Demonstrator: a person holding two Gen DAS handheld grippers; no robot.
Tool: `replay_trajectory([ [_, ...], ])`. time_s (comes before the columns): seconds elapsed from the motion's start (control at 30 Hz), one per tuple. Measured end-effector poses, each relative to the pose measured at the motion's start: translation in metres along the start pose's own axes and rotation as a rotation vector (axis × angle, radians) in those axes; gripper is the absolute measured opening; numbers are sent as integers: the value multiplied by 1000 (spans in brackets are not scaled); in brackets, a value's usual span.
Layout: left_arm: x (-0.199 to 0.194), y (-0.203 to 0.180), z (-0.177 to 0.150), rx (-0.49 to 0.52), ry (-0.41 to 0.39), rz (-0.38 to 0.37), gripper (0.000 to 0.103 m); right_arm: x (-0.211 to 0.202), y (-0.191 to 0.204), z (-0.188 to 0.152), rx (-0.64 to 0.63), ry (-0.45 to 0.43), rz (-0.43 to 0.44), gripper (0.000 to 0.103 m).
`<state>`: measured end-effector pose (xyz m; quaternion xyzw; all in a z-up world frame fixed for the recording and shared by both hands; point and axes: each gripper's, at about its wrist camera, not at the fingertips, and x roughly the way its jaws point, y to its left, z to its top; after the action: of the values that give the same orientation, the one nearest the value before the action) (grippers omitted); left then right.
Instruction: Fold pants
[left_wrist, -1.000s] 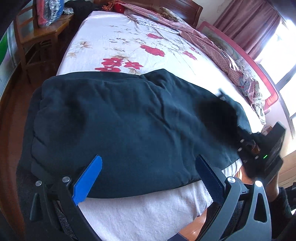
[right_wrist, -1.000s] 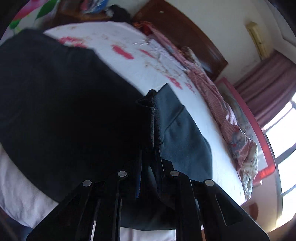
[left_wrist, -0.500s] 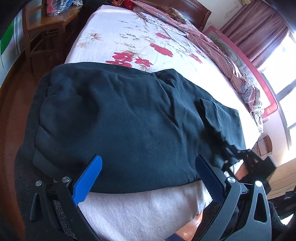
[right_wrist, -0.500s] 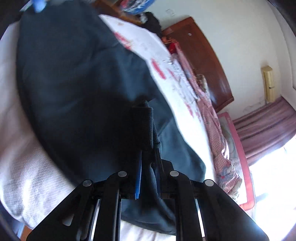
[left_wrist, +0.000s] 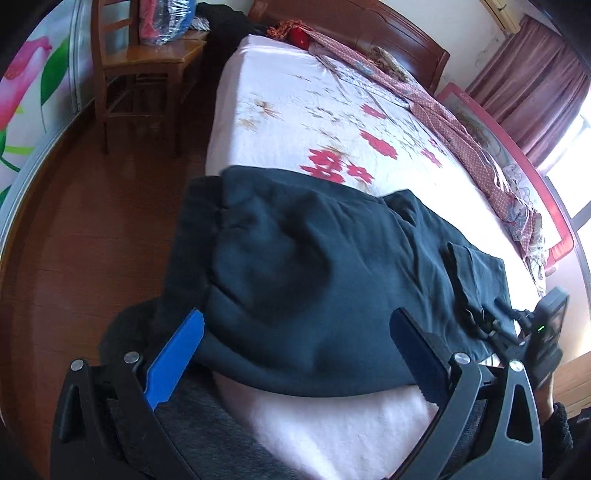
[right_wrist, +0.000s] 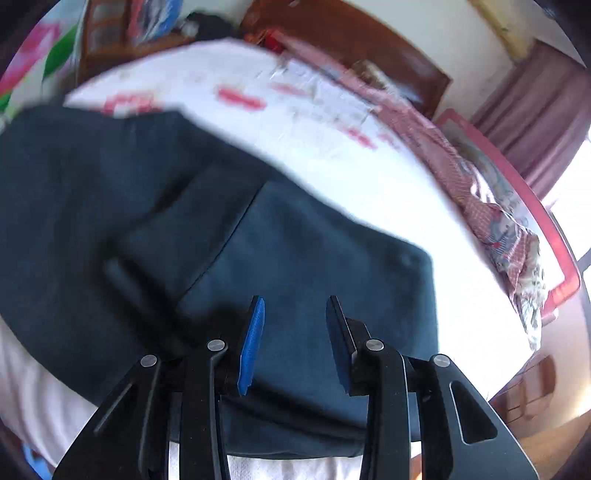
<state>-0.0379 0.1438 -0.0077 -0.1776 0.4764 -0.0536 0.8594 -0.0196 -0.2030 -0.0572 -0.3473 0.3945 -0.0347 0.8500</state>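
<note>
Dark navy pants (left_wrist: 314, 280) lie across the foot of the bed, the waistband end hanging over the left edge. They also fill the right wrist view (right_wrist: 258, 258), where a folded-over leg end lies flat. My left gripper (left_wrist: 295, 339) is wide open and empty, just short of the pants' near edge. My right gripper (right_wrist: 295, 332) is open and empty just above the leg end. It also shows at the right edge of the left wrist view (left_wrist: 532, 332).
The bed (left_wrist: 332, 122) has a white sheet with red flowers. A pink patterned cloth (left_wrist: 461, 125) runs along its right side. A wooden chair (left_wrist: 144, 70) with a bag stands at the far left on the wood floor (left_wrist: 81, 236).
My right gripper has opened and let go of the pants' leg end, which now lies flat on the bed. My left gripper has pulled back and swung left, still open.
</note>
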Motion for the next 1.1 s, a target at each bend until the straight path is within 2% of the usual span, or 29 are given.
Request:
replay_trajectory([
  [0.03, -4, 13, 3, -15, -12, 2, 101, -2, 4, -1, -11, -14, -37, 34],
  [0.1, -8, 42, 9, -47, -28, -16, 101, 0, -3, 2, 35, 12, -24, 34],
  [0.17, -3, 70, 16, -78, -26, -59, 101, -5, -10, -3, 79, 47, 12, 34],
  [0.23, 11, 90, 23, -66, -8, -133, 101, -4, -12, 4, 75, 74, 18, 34],
  [0.3, 30, 103, 30, -59, 33, -206, 101, -1, -7, 4, 41, 93, 3, 34],
  [0.33, 43, 108, 34, -66, 66, -265, 101, -1, -6, 5, 24, 103, -5, 34],
  [0.4, 64, 116, 37, -102, 112, -337, 101, 1, 6, 8, 3, 125, -13, 34],
  [0.5, 97, 130, 36, -191, 192, -380, 101, 0, 7, 14, 7, 161, 4, 34],
  [0.57, 113, 132, 31, -249, 245, -465, 101, -1, 7, 17, 4, 172, 13, 34],
  [0.63, 116, 127, 31, -218, 255, -483, 100, -3, 10, 19, -14, 179, 8, 34],
  [0.7, 117, 120, 31, -184, 262, -477, 93, -6, 13, 21, -21, 180, 6, 34],
  [0.73, 116, 118, 32, -172, 255, -485, 74, -7, 12, 23, -19, 179, 6, 34],
  [0.77, 115, 116, 32, -185, 258, -523, 54, -9, 13, 26, -16, 180, 2, 41],
  [0.8, 112, 117, 33, -194, 258, -513, 54, -13, 13, 28, -13, 176, -9, 49],
  [0.83, 108, 111, 35, -162, 248, -484, 50, -18, 13, 31, -9, 160, -26, 55],
  [0.87, 103, 105, 36, -122, 234, -454, 45, -24, 13, 34, -7, 143, -42, 55],
  [0.9, 100, 102, 38, -118, 233, -444, 40, -29, 15, 37, -21, 133, -96, 55],
  [0.93, 98, 101, 41, -139, 243, -435, 36, -36, 17, 41, -35, 109, -147, 55],
  [0.97, 94, 100, 45, -161, 248, -430, 31, -47, 21, 46, -36, 61, -144, 55],
  [1.03, 85, 91, 54, -174, 255, -407, 27, -81, 38, 59, -33, -89, -30, 55],
  [1.1, 76, 75, 65, -159, 273, -369, 26, -117, 73, 72, -102, -240, 53, 65],
])
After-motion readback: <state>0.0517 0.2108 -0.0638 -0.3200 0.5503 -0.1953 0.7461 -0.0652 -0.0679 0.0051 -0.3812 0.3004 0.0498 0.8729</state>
